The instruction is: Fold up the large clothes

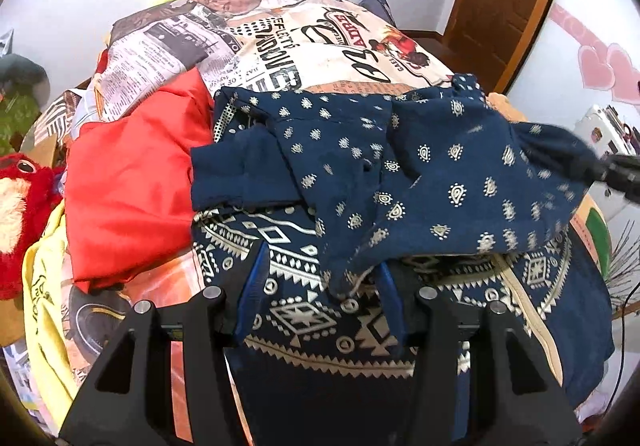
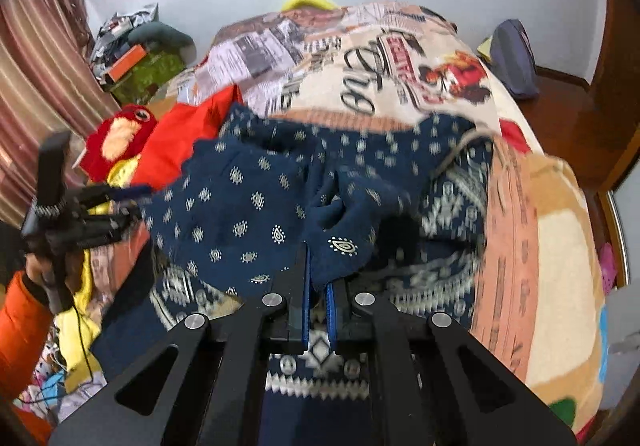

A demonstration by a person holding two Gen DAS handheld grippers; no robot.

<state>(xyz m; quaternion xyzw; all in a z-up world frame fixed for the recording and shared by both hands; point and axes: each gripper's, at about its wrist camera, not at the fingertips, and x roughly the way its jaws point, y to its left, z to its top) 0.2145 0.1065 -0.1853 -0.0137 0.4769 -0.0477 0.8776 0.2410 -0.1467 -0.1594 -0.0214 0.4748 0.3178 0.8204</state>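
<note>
A navy blue garment with pale paisley dots and a geometric border (image 1: 440, 173) is spread on a bed covered by a newspaper-print blanket (image 1: 280, 41), beside a folded red cloth (image 1: 132, 181). The right gripper (image 2: 318, 282) is clamped shut on a fold of it. The left gripper (image 1: 320, 286) is seen with fingers apart, fabric draped between them, unpinched.

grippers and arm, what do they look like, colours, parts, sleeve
Both grippers are matte black frames with triangular cut-outs, round silver pivot bolts and blue-lined fingers: the left gripper and the right gripper look the same. In the right wrist view the left one carries a black upright handle and a thin black cable hanging below it. The person wears a puffy orange sleeve.
</note>
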